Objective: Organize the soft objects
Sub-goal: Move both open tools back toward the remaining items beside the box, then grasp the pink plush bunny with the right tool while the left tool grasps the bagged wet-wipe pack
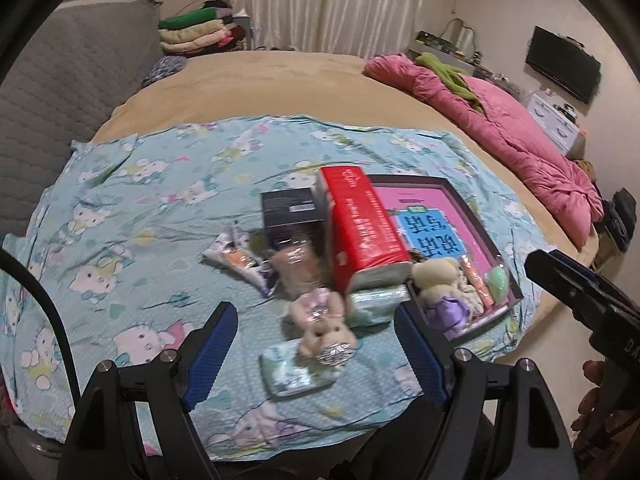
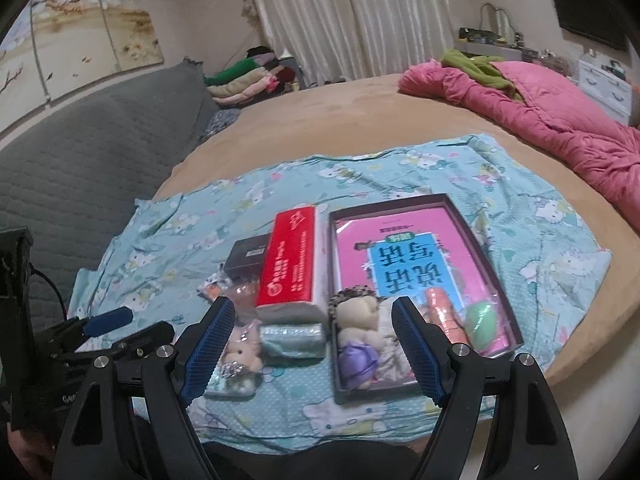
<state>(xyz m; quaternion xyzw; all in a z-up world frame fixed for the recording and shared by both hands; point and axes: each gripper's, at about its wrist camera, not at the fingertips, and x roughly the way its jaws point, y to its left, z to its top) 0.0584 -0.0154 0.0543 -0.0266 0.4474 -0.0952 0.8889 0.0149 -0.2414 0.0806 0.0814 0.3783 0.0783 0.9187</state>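
The small beige plush bear with a pink bow (image 1: 320,330) lies on the light-blue cartoon-cat printed cloth (image 1: 120,208), its lower half resting on a flat pale-green tissue packet (image 1: 296,372). Seen from the left wrist, it sits squarely between the blue-padded fingers of the left gripper (image 1: 316,354), at about twelve o'clock and close in. Its long axis runs roughly away from that camera, so the jaws straddle it across its narrow width. The left gripper stands wide open and holds nothing; neither pad touches the toy.

The right gripper (image 2: 314,350) is also wide open and empty. From its wrist the same bear (image 2: 242,350) lies at about ten o'clock, just beside its left finger (image 2: 212,344), while a second beige bear in a purple dress (image 2: 358,340) already lies inside the dark shallow cardboard box (image 2: 420,199), together with an orange tube and a green egg-shaped piece.

The left hand is the nearer and better lined up, judging by this. The box lies at about two o'clock from it, beyond the tall red tissue pack (image 1: 362,232).
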